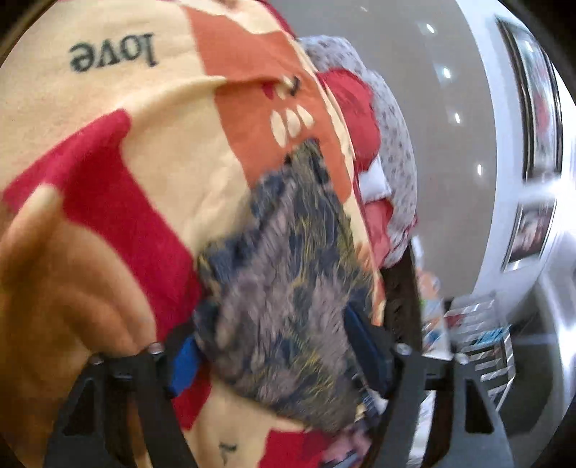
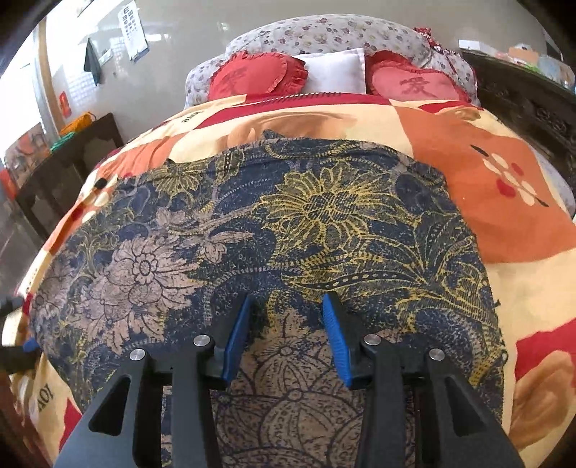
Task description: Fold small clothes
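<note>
Left wrist view, blurred: left hand-held gripper [image 1: 277, 363] spread around an edge of the navy floral garment [image 1: 288, 280] on the patchwork bedspread [image 1: 108, 151]; cannot tell whether pressing. Right wrist view: right hand-held gripper [image 2: 286, 336] released above the garment [image 2: 288, 223], lying mostly flat, fold seemingly barely begun. Beyond garment: red heart cushions [image 2: 255, 77], white pillow [image 2: 334, 73]; nothing blocking.

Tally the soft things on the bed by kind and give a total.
Red heart-shaped frilled cushions: 2
White square pillow: 1
Grey floral bolster pillow: 1
Navy and gold floral cloth garment: 1
Cream, red and orange patchwork bedspread: 1
Total: 6
</note>
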### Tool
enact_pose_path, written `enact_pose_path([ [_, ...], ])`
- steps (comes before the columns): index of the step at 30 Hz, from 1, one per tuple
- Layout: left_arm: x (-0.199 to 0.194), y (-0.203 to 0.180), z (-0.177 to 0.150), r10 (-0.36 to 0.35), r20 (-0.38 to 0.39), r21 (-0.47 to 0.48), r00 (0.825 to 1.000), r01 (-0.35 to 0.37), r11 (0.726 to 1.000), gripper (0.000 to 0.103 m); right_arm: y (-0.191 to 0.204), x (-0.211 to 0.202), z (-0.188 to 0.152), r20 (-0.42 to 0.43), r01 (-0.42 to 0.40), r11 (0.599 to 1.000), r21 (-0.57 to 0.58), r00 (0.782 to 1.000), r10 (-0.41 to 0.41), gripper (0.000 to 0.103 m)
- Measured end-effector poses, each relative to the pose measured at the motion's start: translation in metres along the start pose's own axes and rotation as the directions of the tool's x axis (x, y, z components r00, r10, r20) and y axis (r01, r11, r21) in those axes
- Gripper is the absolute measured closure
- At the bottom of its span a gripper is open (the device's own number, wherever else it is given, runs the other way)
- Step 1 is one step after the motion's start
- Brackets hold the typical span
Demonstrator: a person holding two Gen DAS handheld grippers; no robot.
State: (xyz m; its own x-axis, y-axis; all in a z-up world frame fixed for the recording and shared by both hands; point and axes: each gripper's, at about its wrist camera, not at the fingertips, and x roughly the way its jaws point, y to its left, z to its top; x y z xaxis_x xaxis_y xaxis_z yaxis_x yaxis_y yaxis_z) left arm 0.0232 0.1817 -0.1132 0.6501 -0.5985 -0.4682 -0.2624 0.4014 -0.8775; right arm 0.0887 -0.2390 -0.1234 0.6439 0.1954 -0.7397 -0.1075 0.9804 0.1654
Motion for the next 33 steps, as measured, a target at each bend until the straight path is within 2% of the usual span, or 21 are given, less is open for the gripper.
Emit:
enact_pose_path([
  [2, 0.003, -0.002, -0.004, -0.012, -0.028, -0.006, 1.0, 0.012, 1.0, 0.039, 0.0, 0.0, 0.0, 0.001, -0.001, 1.0, 0.001, 1.0, 0.001, 0.045],
  [3, 0.006, -0.007, -0.008, -0.001, -0.044, 0.029, 0.999, 0.003, 1.0, 0.041, 0.0, 0.0, 0.0, 0.0, -0.002, 1.0, 0.0, 1.0, 0.002, 0.045],
  [5, 0.009, -0.018, -0.017, 0.067, -0.059, 0.138, 0.996, -0.058, 0.989, 0.053, 0.001, 0.0, 0.0, 0.0, -0.001, 1.0, 0.0, 1.0, 0.001, 0.045],
  [7, 0.005, -0.02, -0.016, 0.121, 0.005, 0.18, 0.993, -0.12, 0.976, 0.06, 0.0, -0.001, 0.001, 0.001, -0.005, 1.0, 0.003, 1.0, 0.005, 0.045],
  [10, 0.004, -0.015, -0.009, 0.155, 0.068, 0.185, 0.986, -0.165, 0.969, 0.068, 0.0, 0.0, 0.0, 0.001, -0.012, 1.0, 0.009, 1.0, 0.012, 0.045],
  [11, 0.006, -0.013, -0.008, 0.161, 0.073, 0.189, 0.984, -0.173, 0.967, 0.074, -0.001, 0.0, 0.0, 0.0, -0.012, 1.0, 0.01, 1.0, 0.012, 0.045],
  [15, 0.012, -0.01, -0.007, 0.161, 0.076, 0.19, 0.984, -0.173, 0.966, 0.085, -0.002, 0.001, 0.0, 0.001, -0.015, 1.0, 0.013, 1.0, 0.015, 0.045],
  [17, 0.012, -0.013, -0.008, 0.184, 0.098, 0.208, 0.978, -0.201, 0.957, 0.088, -0.001, 0.0, 0.0, 0.0, -0.013, 1.0, 0.012, 1.0, 0.013, 0.045],
  [18, 0.012, -0.019, -0.012, 0.206, 0.121, 0.239, 0.971, -0.23, 0.943, 0.089, 0.0, 0.001, 0.0, 0.0, -0.01, 1.0, 0.009, 1.0, 0.01, 0.045],
  [19, 0.01, -0.026, -0.016, 0.223, 0.148, 0.28, 0.964, -0.257, 0.925, 0.089, -0.001, 0.0, 0.0, 0.0, -0.011, 1.0, 0.01, 1.0, 0.011, 0.045],
  [20, 0.011, -0.038, -0.023, 0.247, 0.193, 0.35, 0.95, -0.302, 0.887, 0.09, 0.0, 0.0, 0.0, -0.001, -0.007, 1.0, 0.007, 1.0, 0.007, 0.045],
  [21, 0.011, -0.053, -0.036, 0.267, 0.255, 0.441, 0.929, -0.358, 0.823, 0.09, -0.001, 0.0, -0.001, -0.001, -0.005, 1.0, 0.007, 1.0, 0.005, 0.045],
  [23, 0.012, -0.075, -0.058, 0.263, 0.333, 0.565, 0.905, -0.415, 0.713, 0.091, -0.002, 0.0, -0.001, -0.005, -0.002, 1.0, 0.012, 1.0, 0.003, 0.045],
  [25, 0.013, -0.088, -0.072, 0.237, 0.36, 0.633, 0.903, -0.422, 0.649, 0.091, -0.003, 0.0, 0.004, -0.036, 0.004, 1.0, 0.019, 0.999, -0.003, 0.045],
  [27, 0.015, -0.098, -0.082, 0.208, 0.378, 0.684, 0.902, -0.423, 0.595, 0.091, 0.004, -0.006, 0.02, -0.078, 0.043, 0.999, 0.026, 0.996, -0.041, 0.045],
  [28, 0.016, -0.1, -0.086, 0.198, 0.375, 0.698, 0.906, -0.416, 0.583, 0.091, 0.01, -0.013, 0.031, -0.064, 0.022, 0.999, 0.03, 0.998, -0.02, 0.045],
  [31, 0.022, -0.109, -0.096, 0.175, 0.369, 0.737, 0.913, -0.403, 0.542, 0.091, 0.034, -0.026, 0.069, -0.021, -0.124, 0.992, 0.031, 0.992, 0.125, 0.044],
  [32, 0.025, -0.113, -0.101, 0.168, 0.371, 0.751, 0.913, -0.401, 0.525, 0.091, 0.047, -0.024, 0.084, -0.037, -0.201, 0.979, 0.028, 0.979, 0.202, 0.043],
  [33, 0.026, -0.115, -0.103, 0.162, 0.369, 0.758, 0.915, -0.397, 0.517, 0.091, 0.062, -0.016, 0.102, -0.074, -0.3, 0.953, 0.026, 0.951, 0.301, 0.041],
])
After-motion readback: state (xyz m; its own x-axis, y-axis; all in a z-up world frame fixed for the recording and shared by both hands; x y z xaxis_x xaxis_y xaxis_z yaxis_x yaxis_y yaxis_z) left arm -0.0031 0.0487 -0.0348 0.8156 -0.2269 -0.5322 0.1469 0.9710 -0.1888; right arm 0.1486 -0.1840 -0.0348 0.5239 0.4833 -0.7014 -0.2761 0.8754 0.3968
